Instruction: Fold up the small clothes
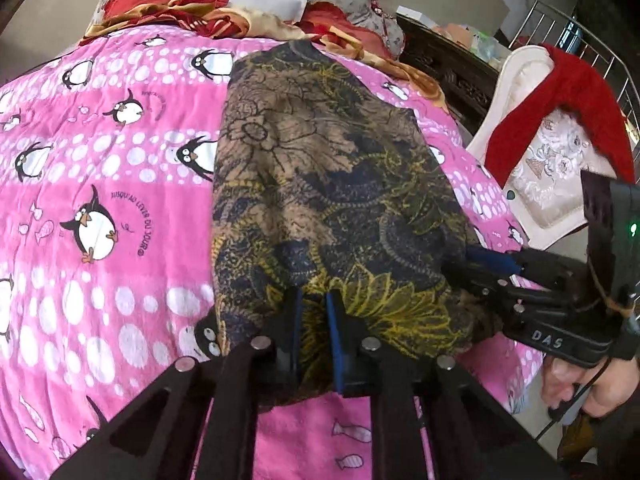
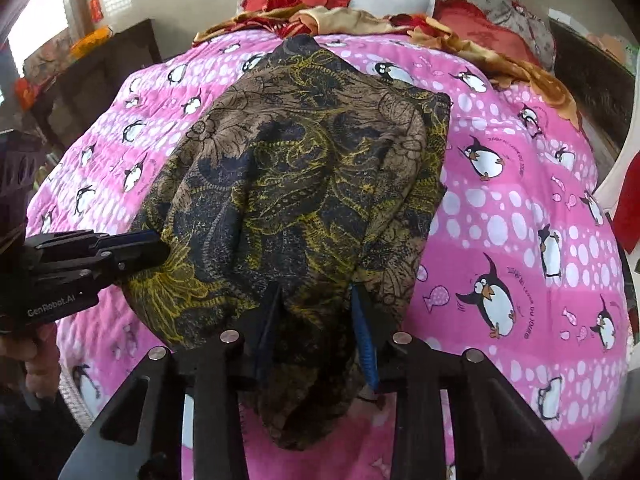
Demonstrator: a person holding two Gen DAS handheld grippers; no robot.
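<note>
**Both hand-held grippers pinch the near hem of a floral garment on the bed**

The floral-print garment (image 1: 320, 184) lies lengthwise on the pink penguin quilt (image 1: 100, 168) covering the bed, its near edge lifted off the quilt. The left hand-held gripper (image 1: 314, 320) has its blue-padded fingers closed to a narrow gap with a bunch of cloth between them. The right hand-held gripper (image 2: 316, 320) stands somewhat wider, and a thick gather of the same hem fills the space between its fingers and hangs below them.

The step in hand appears to be carrying the near edge away to fold the piece in half. It would go best with both grips raised level and moved together, so the hem stays taut between them and lands square on the far edge.

The garment looks thin and limp, dark navy and brown with yellow outlined flowers, creasing softly. The quilt is plush and padded, likely to drag slightly on the cloth.
</note>
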